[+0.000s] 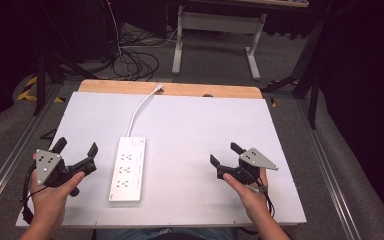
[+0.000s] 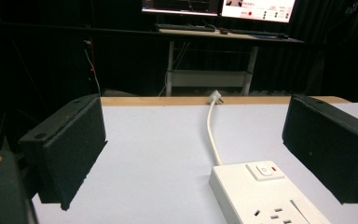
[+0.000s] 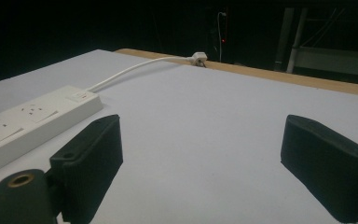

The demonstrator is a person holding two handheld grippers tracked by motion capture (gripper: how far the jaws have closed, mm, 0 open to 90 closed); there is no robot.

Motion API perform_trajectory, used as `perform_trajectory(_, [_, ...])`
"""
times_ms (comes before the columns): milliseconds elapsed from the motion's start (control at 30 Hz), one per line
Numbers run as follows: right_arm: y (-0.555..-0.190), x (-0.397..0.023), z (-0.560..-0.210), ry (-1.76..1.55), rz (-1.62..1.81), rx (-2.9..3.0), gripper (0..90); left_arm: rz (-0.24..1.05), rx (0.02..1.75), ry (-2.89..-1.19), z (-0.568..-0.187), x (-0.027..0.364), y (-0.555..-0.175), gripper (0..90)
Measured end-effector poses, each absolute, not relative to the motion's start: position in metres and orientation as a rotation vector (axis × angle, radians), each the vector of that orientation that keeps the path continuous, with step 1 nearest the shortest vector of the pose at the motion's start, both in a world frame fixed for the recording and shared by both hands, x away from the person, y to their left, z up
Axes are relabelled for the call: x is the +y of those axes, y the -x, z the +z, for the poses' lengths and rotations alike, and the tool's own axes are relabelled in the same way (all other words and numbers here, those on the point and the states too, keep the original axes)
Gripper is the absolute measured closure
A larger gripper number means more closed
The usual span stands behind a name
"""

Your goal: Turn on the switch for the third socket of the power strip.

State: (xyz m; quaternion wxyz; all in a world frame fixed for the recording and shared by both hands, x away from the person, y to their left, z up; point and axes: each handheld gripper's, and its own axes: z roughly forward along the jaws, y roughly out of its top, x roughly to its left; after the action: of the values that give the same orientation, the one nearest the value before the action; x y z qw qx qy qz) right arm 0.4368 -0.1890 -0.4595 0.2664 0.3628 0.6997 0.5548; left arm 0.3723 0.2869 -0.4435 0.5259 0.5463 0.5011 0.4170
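Note:
A white power strip [image 1: 128, 169] lies lengthwise on the white table top [image 1: 195, 125], left of centre. Its white cord [image 1: 141, 109] runs to the far wooden edge, where the plug [image 1: 159, 88] rests. The left gripper [image 1: 76, 147] is held just left of the strip, open, nothing between its jaws. In the left gripper view the strip's switch end [image 2: 265, 186] lies low and right, with the cord [image 2: 211, 133] leading away. The right gripper [image 1: 225, 154] hovers right of centre, open and empty. In the right gripper view the strip [image 3: 32, 121] sits at the left and the plug [image 3: 199, 58] far off.
A wooden strip [image 1: 180, 90] borders the table's far edge. Beyond it are a desk frame [image 1: 215, 35] and loose cables [image 1: 135, 60] on the floor. Metal rails [image 1: 10, 160] run along both sides of the table. Monitors [image 2: 214, 7] glow at the back.

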Motion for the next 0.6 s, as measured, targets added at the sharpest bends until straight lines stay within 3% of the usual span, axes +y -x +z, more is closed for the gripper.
perform_trajectory(333, [-0.4369, -0.1890, -0.4595, -0.980, 1.498, 1.889, 13.1, 0.995, 1.205, -1.312, -0.4438, 0.2874, -0.3727, 8.3])
perform_trajectory(600, [-0.4369, -0.1891, -0.4595, -0.982, 1.499, 1.888, 13.1, 0.972, 1.235, -1.317, -0.4441, 0.2907, -0.3734, 15.4])
